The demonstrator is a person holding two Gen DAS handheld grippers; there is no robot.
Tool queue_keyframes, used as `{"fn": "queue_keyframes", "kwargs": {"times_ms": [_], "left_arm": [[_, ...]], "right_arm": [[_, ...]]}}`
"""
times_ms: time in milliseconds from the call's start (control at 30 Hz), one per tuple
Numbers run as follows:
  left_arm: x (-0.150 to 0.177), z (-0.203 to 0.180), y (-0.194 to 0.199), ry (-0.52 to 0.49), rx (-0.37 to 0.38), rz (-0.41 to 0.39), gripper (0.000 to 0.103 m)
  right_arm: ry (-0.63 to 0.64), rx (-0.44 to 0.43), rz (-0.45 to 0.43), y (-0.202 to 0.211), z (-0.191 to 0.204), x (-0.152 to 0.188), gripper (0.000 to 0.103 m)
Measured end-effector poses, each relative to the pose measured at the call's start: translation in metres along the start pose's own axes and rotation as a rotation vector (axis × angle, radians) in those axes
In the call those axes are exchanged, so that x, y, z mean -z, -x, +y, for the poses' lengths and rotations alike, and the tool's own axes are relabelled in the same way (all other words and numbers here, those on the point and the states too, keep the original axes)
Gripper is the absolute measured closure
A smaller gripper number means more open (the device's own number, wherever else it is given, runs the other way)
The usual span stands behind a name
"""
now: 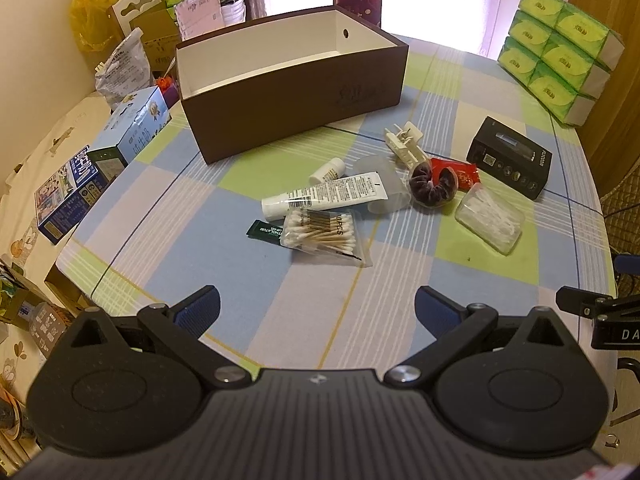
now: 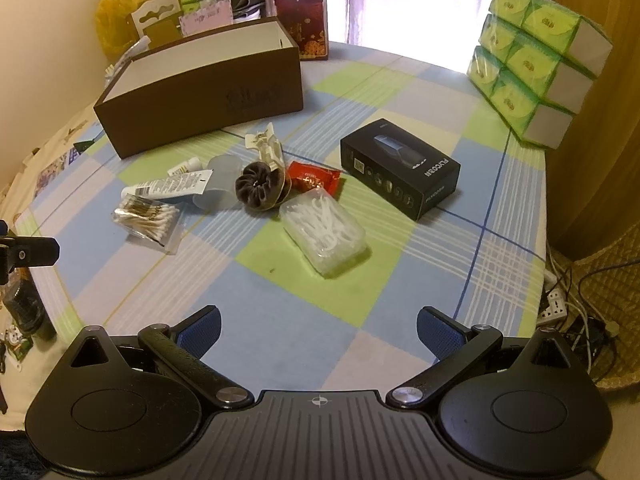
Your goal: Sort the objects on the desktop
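Glossy cotton-swab bag (image 1: 323, 232) beside smooth white tube (image 1: 325, 195)

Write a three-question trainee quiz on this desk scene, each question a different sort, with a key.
1. True or false: the brown box already holds a sorted item.
2. Which thing lies partly on the green sachet? A. the bag of cotton swabs B. the black carton C. the scrunchie
3. Fill in: the left gripper and right gripper are both ____.

Key: 1 false, its visible interior is bare; 2 A; 3 open, holding nothing.
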State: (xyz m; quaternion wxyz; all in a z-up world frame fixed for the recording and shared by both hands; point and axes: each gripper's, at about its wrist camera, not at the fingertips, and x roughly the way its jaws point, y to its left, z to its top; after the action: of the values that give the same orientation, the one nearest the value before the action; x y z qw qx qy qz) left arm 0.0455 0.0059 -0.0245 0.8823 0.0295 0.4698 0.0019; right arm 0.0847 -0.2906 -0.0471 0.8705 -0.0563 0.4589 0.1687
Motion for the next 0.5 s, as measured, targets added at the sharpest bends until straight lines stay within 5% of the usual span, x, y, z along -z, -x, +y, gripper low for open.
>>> {"fn": "queue_keyframes", "kwargs": {"times_ms": [500], "left_arm": [[-0.008, 0.007, -0.031, -0.010, 0.013, -0.011, 0.001]], "right_arm": [[0.011, -0.056, -0.055, -0.024, -0.010, -0.005, 0.002]]}}
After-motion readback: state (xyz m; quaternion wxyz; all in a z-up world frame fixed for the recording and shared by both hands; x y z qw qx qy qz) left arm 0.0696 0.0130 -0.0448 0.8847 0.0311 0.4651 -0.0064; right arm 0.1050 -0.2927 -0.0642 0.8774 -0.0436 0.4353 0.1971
